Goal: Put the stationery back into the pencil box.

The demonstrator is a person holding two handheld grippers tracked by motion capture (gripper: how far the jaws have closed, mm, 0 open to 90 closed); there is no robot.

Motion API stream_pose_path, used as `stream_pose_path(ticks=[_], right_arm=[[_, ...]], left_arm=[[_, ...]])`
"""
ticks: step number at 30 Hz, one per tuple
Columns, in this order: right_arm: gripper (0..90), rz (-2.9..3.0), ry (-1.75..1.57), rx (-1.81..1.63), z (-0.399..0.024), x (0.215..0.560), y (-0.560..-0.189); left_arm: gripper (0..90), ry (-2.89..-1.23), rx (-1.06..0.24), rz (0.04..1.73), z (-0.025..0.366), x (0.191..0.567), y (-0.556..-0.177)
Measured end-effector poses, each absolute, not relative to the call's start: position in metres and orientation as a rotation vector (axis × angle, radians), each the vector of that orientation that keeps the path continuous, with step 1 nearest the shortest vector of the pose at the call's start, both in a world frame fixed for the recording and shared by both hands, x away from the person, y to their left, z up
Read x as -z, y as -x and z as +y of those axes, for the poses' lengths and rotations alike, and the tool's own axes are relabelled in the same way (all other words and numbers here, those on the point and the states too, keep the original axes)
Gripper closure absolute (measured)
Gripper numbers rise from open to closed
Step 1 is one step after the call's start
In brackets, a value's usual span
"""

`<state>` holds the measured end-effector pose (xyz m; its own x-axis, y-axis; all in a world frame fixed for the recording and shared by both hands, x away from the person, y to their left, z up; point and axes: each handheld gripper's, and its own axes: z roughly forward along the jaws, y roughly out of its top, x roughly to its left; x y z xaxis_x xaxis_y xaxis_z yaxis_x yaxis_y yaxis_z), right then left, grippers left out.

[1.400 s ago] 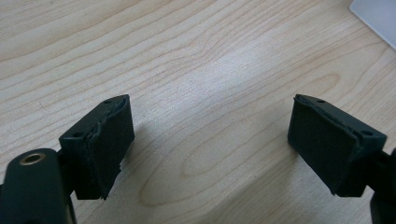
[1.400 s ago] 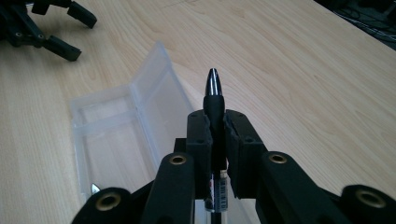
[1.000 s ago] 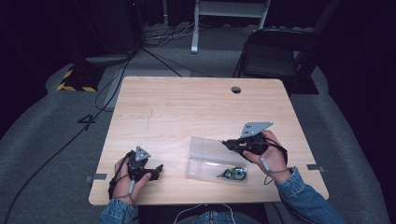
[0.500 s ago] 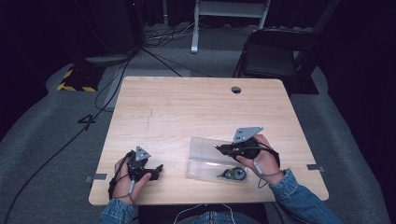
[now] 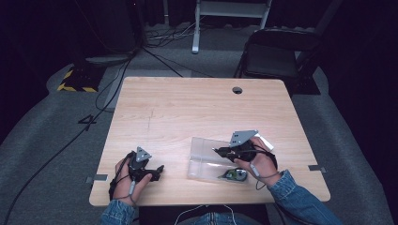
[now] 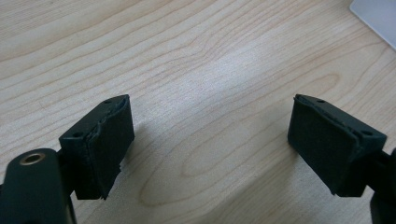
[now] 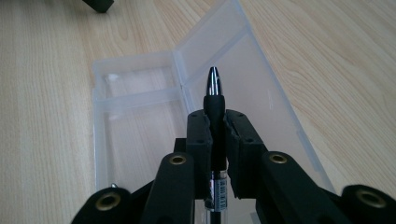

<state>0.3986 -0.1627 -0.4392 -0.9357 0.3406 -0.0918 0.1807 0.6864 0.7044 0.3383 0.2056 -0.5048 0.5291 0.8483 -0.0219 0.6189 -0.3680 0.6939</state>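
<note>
My right gripper is shut on a black pen with a silver tip. The pen points forward between the pads, low over an open clear plastic case at the front right of the table. In the right gripper view the case lies right under the pen, its lid folded out flat. A small dark and green object lies in the near end of the case. My left gripper rests at the front left of the table, open, and its pads have only bare wood between them.
The wooden table has a round cable hole near its far edge. A white object lies just behind my right hand. A chair and floor cables are beyond the table.
My right gripper has sunk and moved left with the pen, from beside the case to low over it. The left gripper has stayed where it was.
</note>
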Motion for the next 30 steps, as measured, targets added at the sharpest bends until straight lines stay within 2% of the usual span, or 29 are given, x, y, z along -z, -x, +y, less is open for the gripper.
stream_pose_path(ticks=[30], right_arm=[[80.4, 2.73, -0.295, -0.928, -0.145, 0.456, -0.392]], left_arm=[[14.9, -2.113, -0.451, 1.185, 0.206, 0.505, -0.338]])
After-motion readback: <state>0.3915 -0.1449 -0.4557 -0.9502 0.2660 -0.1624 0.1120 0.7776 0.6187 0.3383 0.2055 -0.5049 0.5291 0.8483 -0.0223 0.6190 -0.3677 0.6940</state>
